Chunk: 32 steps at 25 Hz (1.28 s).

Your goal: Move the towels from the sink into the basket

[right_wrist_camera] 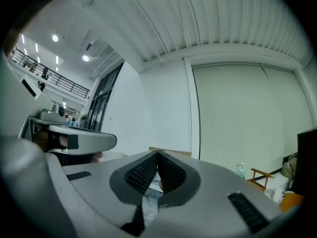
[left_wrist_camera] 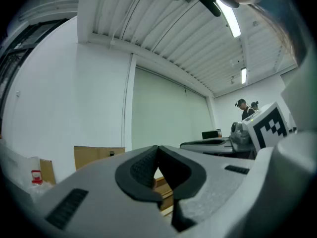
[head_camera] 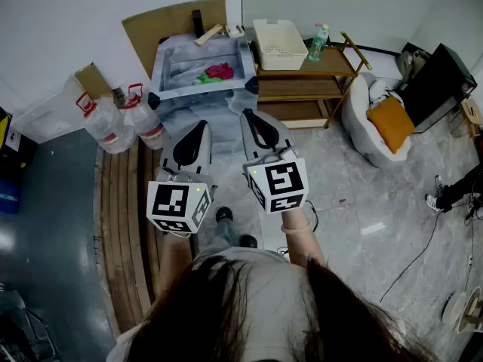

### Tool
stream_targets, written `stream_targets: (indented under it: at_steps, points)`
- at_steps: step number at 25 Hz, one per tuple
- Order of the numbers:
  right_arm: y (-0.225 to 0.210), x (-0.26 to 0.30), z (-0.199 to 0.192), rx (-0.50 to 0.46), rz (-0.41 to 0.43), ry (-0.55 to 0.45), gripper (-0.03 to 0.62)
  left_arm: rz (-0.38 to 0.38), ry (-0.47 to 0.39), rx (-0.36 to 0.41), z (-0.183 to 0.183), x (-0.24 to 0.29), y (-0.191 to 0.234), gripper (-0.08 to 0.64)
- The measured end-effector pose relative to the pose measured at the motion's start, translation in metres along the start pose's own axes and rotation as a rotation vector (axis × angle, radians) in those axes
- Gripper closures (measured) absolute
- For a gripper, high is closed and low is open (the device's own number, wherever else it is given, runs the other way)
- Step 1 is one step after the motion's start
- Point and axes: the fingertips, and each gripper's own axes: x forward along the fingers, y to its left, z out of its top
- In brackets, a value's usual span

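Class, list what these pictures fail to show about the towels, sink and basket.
- Towels: head view, too small to count; only red and green cloth shows.
- Sink: both gripper views, almost wholly blocked by the closed jaws in front.
- Basket: head view, too small to tell whether anything lies inside.

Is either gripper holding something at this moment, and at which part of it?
Nothing is held. The left gripper and right gripper are both shut and empty; the red and green towels lie in the grey sink.

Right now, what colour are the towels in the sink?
The towels look red and green, clearest in head view.
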Motion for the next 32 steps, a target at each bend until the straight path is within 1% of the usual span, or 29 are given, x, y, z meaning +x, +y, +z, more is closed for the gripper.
stream_targets:
  at_steps: [3, 7, 15, 19, 25, 32]
  points:
    - [-0.007, 0.011, -0.001, 0.017, -0.005, 0.001, 0.568, -0.005, -0.006, -0.007, 0.0, 0.014, 0.01, 0.552]
    - [-0.016, 0.031, -0.004, 0.076, 0.002, 0.0, 0.568, -0.018, -0.007, -0.013, -0.002, 0.035, 0.026, 0.552]
    - [-0.021, 0.085, -0.016, 0.097, 0.008, 0.018, 0.568, -0.049, 0.016, -0.016, -0.018, 0.074, 0.062, 0.552]
    - [-0.021, 0.115, -0.02, 0.13, 0.023, 0.029, 0.568, -0.048, -0.002, -0.023, -0.017, 0.092, 0.085, 0.552]
    - [-0.017, 0.158, -0.024, 0.123, 0.013, 0.053, 0.568, -0.072, -0.002, -0.041, -0.023, 0.111, 0.121, 0.551]
    - [-0.023, 0.192, -0.03, 0.117, -0.011, 0.087, 0.566, -0.096, 0.009, -0.071, -0.031, 0.133, 0.151, 0.552]
